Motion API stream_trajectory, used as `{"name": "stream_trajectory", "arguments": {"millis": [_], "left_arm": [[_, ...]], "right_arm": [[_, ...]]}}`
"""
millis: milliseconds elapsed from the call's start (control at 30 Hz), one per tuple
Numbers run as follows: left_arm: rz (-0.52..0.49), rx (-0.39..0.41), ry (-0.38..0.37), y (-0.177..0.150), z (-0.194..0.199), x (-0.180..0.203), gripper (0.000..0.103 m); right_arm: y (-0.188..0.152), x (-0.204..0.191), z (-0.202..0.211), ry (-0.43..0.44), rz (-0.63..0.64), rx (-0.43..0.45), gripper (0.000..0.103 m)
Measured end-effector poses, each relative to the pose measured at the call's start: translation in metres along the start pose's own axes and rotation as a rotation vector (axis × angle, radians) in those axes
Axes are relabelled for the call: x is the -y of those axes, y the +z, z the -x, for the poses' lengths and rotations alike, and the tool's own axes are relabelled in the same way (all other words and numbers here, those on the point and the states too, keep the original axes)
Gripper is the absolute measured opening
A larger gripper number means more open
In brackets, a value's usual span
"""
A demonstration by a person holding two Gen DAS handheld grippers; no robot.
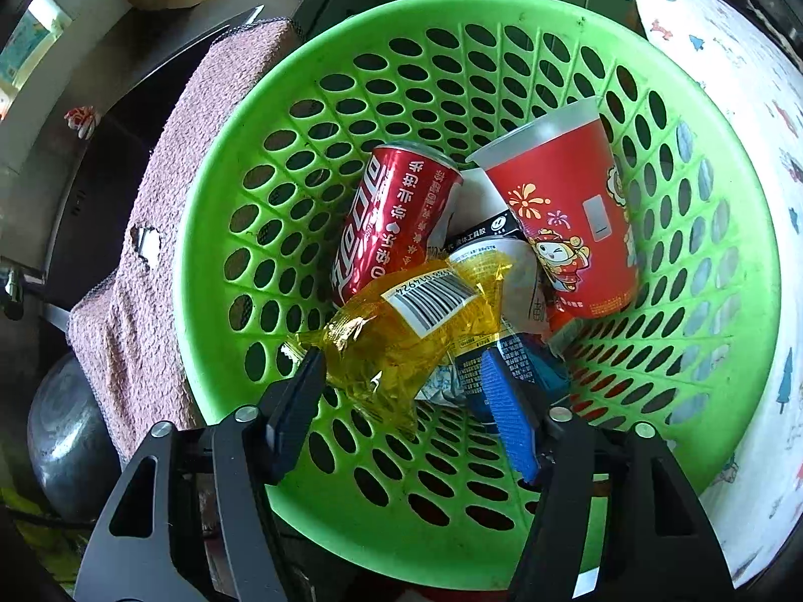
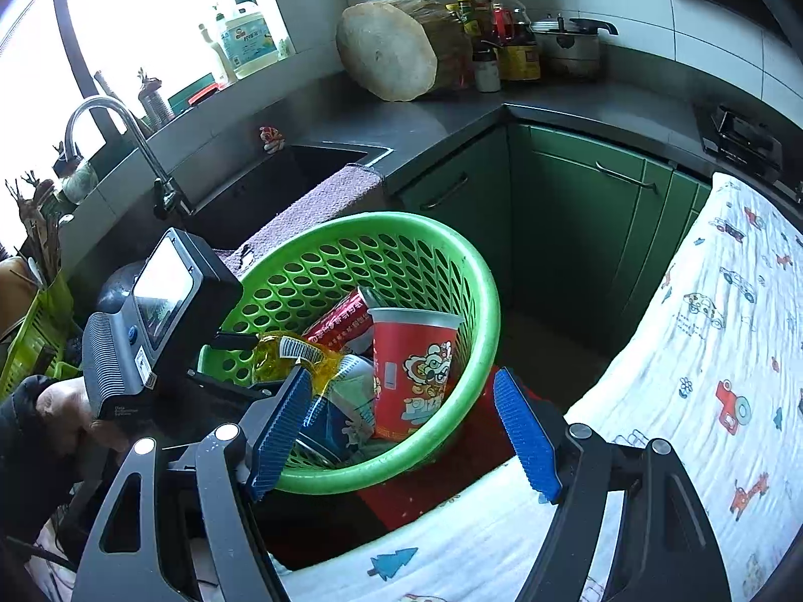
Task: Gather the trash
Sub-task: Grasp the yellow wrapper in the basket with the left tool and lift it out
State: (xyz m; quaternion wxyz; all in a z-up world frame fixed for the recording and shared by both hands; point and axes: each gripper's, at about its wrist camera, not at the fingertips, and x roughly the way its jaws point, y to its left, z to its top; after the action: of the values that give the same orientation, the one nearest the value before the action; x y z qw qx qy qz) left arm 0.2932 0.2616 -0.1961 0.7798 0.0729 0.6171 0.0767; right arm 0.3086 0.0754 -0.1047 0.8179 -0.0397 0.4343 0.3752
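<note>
A green perforated basket (image 1: 201, 231) (image 2: 482, 301) holds a red drink can (image 1: 391, 220) (image 2: 341, 318), a red paper cup (image 1: 567, 210) (image 2: 411, 366) and blue and white packets (image 1: 522, 356) (image 2: 341, 401). My left gripper (image 1: 401, 353) points down into the basket. A crumpled yellow wrapper (image 1: 396, 346) (image 2: 286, 351) with a barcode label spans the gap between its fingers, and both fingertips touch it. My right gripper (image 2: 401, 376) stands open and empty at the basket's near rim, above the printed cloth.
A brownish towel (image 1: 165, 200) (image 2: 326, 195) hangs over the edge of the sink (image 2: 281, 175), just left of the basket. The printed white cloth (image 1: 743, 150) (image 2: 702, 376) lies to the right. Green cabinets (image 2: 577, 210) stand behind. A metal pot (image 1: 65, 431) sits at lower left.
</note>
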Motion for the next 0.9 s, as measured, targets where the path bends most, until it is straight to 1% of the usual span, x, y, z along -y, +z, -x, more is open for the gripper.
{"name": "stream_trajectory", "arguments": {"millis": [67, 100, 167, 200, 233, 400, 500, 633, 767, 900], "left_arm": [[-0.005, -0.010, 0.007, 0.002, -0.003, 0.003, 0.033], [0.005, -0.013, 0.004, 0.002, -0.004, 0.002, 0.029], [0.025, -0.006, 0.006, 0.001, -0.001, -0.001, 0.014], [0.032, 0.002, 0.006, 0.000, 0.002, -0.003, 0.011], [0.039, 0.007, 0.006, -0.002, 0.005, -0.004, 0.004], [0.043, 0.058, 0.000, -0.008, 0.027, -0.005, 0.001], [0.043, 0.097, -0.015, -0.012, 0.045, -0.003, 0.001], [0.049, 0.161, -0.050, -0.019, 0.075, 0.004, 0.001], [0.041, 0.244, -0.119, -0.018, 0.111, 0.018, 0.001], [0.008, 0.320, -0.205, -0.011, 0.141, 0.044, 0.001]], "right_arm": [[-0.002, 0.005, 0.004, -0.006, -0.010, 0.004, 0.073], [-0.003, 0.007, 0.006, -0.010, -0.013, 0.006, 0.073], [-0.005, 0.010, 0.010, -0.017, -0.018, 0.010, 0.073], [-0.007, 0.012, 0.012, -0.020, -0.020, 0.011, 0.073], [-0.008, 0.014, 0.014, -0.023, -0.022, 0.013, 0.073], [-0.014, 0.028, 0.027, -0.046, -0.050, 0.030, 0.071], [-0.019, 0.036, 0.036, -0.061, -0.066, 0.036, 0.068], [-0.024, 0.048, 0.050, -0.085, -0.087, 0.054, 0.068], [-0.035, 0.066, 0.070, -0.133, -0.107, 0.078, 0.068], [-0.047, 0.097, 0.091, -0.214, -0.143, 0.091, 0.068]]}}
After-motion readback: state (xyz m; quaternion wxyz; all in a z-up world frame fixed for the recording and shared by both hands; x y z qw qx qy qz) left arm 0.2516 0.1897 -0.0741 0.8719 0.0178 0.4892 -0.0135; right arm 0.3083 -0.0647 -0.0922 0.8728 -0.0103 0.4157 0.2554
